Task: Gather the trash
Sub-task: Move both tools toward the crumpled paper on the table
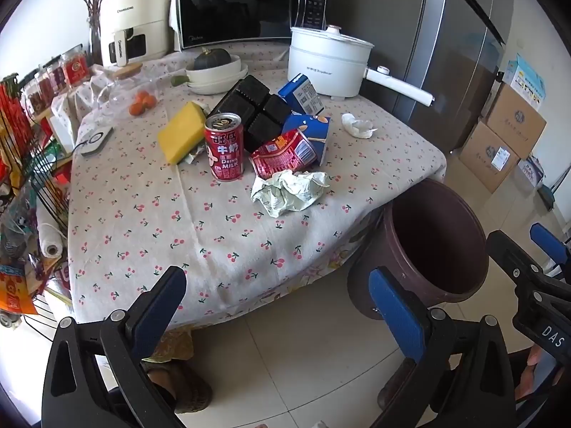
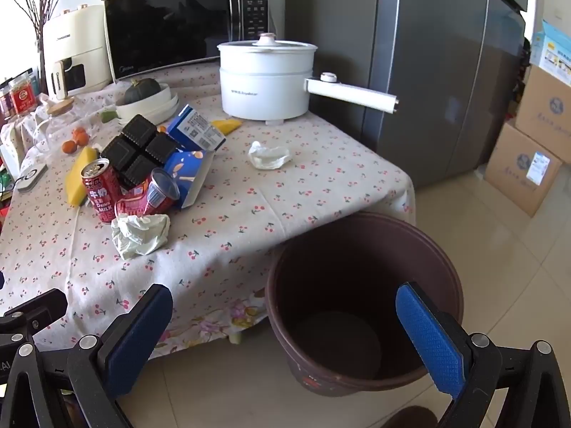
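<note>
Both jaws stand released, holding nothing. The left gripper [image 1: 278,306] hangs off the table's near edge; the right gripper [image 2: 285,335] hovers over the empty brown plastic bin [image 2: 360,306] on the floor. The trash sits mid-table: a crumpled pale-green paper wad [image 1: 289,192] nearest, with an upright red milk can [image 1: 225,148] at its ten o'clock, a crushed red can [image 1: 283,153] at twelve, and a white tissue wad [image 2: 268,155] alone at two o'clock. I'd worry a careless reach topples the upright can, or drags the cherry-print tablecloth [image 1: 160,221].
</note>
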A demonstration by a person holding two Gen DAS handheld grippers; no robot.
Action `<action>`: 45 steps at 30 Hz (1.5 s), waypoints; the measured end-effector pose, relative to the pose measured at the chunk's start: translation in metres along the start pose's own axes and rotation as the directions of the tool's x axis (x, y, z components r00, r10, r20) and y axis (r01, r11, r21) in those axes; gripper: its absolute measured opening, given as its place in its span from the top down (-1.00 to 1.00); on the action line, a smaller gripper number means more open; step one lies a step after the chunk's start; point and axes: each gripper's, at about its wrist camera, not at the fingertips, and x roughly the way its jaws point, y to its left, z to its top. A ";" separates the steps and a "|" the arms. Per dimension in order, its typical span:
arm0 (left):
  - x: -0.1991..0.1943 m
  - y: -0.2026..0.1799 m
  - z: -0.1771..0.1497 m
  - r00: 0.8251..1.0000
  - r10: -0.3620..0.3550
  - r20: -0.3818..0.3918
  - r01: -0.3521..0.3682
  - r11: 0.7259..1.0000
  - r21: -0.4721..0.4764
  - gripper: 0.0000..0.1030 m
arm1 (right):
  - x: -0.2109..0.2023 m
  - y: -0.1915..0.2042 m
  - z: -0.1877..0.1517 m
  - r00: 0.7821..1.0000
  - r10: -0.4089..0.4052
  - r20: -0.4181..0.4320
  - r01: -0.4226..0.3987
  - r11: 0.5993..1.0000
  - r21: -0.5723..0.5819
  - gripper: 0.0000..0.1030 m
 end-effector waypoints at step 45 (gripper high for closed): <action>-0.001 0.000 -0.002 1.000 -0.003 0.000 0.003 1.000 0.001 -1.00 | 0.002 -0.001 -0.002 0.998 -0.053 0.027 0.053 0.999 -0.011 -1.00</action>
